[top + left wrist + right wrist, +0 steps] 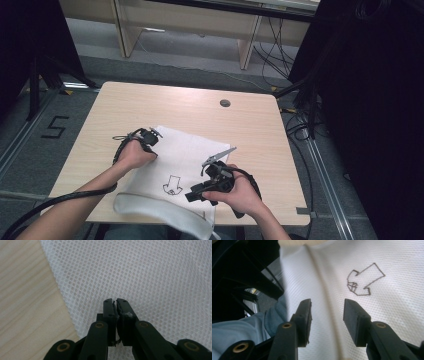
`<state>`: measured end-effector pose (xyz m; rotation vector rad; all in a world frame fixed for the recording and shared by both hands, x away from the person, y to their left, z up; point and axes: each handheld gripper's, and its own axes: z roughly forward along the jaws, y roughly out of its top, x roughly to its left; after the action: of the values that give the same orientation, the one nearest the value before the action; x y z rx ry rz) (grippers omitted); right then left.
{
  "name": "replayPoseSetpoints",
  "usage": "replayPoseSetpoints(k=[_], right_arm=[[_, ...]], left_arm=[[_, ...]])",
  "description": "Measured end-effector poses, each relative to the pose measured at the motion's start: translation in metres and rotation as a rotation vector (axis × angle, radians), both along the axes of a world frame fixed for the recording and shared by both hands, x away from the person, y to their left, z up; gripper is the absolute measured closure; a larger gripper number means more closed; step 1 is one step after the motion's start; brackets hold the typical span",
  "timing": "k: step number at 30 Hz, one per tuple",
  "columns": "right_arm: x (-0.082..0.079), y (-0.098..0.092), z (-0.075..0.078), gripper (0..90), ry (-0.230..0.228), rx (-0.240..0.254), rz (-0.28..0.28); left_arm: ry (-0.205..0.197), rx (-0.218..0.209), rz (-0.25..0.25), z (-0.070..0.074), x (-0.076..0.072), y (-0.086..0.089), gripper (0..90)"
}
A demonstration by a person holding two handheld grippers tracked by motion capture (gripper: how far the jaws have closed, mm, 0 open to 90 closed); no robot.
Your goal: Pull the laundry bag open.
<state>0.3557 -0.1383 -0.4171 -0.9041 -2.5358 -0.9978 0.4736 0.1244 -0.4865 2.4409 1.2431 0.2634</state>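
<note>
A white mesh cloth (187, 150) lies on the wooden table (150, 100), and its near end hangs folded over the front edge. A black arrow outline (173, 185) is drawn on it. My left gripper (150, 137) rests at the cloth's far left corner. In the left gripper view its jaws (115, 301) stand shut, tips down over the mesh (150, 270) near the cloth's edge. My right gripper (194, 195) sits at the cloth's near right. Its jaws (327, 305) are open just above the fabric (399, 315), beside the arrow (364, 281), with nothing pinched.
A round cable hole (225, 103) sits at the table's far middle. Bare wood (25, 290) lies left of the cloth. Cables trail from both grippers toward the front edge. A light blue sleeve (242, 327) shows below the table edge. Dark stands flank the table.
</note>
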Motion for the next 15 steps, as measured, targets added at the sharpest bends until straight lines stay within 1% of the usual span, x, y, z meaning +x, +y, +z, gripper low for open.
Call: replayPoseSetpoints(k=[1,2,3,4,5,7,8,9,10,11,12,13,15], right_arm=[[0.001,-0.001,-0.001,66.9,0.001,-0.022,-0.021],[0.002,-0.002,-0.003,71.5,-0.023,-0.055,-0.029],[0.004,-0.003,-0.006,75.7,-0.048,-0.102,-0.033],[0.004,-0.003,-0.008,78.4,-0.051,-0.128,-0.049],[0.005,-0.004,-0.011,80.7,-0.06,-0.152,-0.049],[0.006,-0.004,-0.018,83.7,-0.063,-0.201,-0.057],[0.007,-0.005,-0.022,84.9,-0.068,-0.235,-0.047],[0.007,-0.004,-0.026,86.0,-0.063,-0.262,-0.053],[0.007,-0.003,-0.03,87.4,-0.045,-0.295,-0.058],[0.008,-0.003,-0.033,88.0,-0.048,-0.315,-0.06],[0.009,-0.003,-0.036,88.4,-0.047,-0.328,-0.064],[0.009,-0.002,-0.039,88.7,-0.033,-0.346,-0.082],[0.012,-0.003,-0.042,88.9,-0.047,-0.365,-0.086]], left_arm=[[0.001,0.002,-0.001,0.0,0.0,0.0,85.0],[-0.001,0.005,-0.005,0.0,0.0,0.0,85.0],[-0.003,0.005,-0.006,0.0,0.001,0.0,85.0],[-0.003,0.005,-0.006,0.0,0.001,0.0,85.0],[-0.004,0.005,-0.006,0.0,0.001,0.0,85.0],[-0.006,0.003,0.001,0.0,0.002,0.0,85.0],[-0.001,0.003,0.004,0.0,0.002,0.0,85.0],[-0.005,0.004,0.005,0.0,0.003,0.0,84.9],[-0.006,0.003,0.005,0.0,0.003,0.0,84.9],[-0.006,0.01,0.001,0.0,0.003,0.001,84.9],[-0.008,0.004,0.006,0.0,0.004,0.001,84.9],[-0.01,0.003,0.008,0.0,0.004,0.0,84.9],[-0.012,0.006,0.006,0.0,0.003,0.0,84.9]])
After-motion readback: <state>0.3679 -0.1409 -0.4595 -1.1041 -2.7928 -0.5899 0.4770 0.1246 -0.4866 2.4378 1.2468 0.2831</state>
